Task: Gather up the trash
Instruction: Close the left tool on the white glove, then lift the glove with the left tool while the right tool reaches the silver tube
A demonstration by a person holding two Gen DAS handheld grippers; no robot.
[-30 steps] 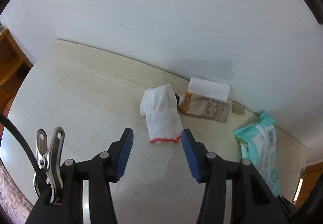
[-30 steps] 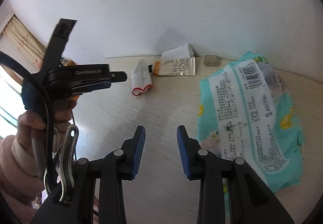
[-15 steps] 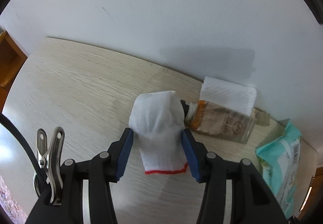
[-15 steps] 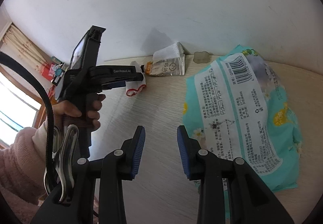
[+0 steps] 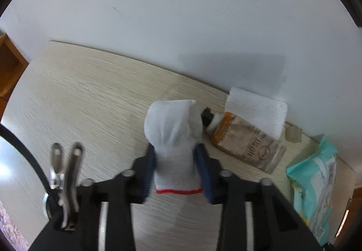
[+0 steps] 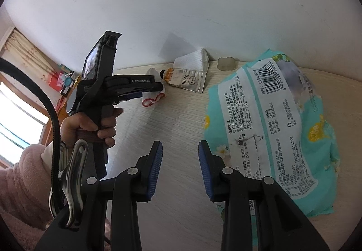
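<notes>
The right gripper is hovering open at lower centre over the table. At left, a hand is holding the left gripper against a white glove. A teal wipes pack is lying at right.

Left claw pads motion-blurred; wipes pack partly cut off by edge.

Your left gripper is black, with ribbed blue pads and silver screws at the finger joints. A steel spring clip sits on its left side, beside a black cable. The right gripper has the same black frame and blue pads. Your hand shows bare skin and a fuzzy pink sleeve; white "GenRobot.AI" lettering marks the black housing.
</notes>
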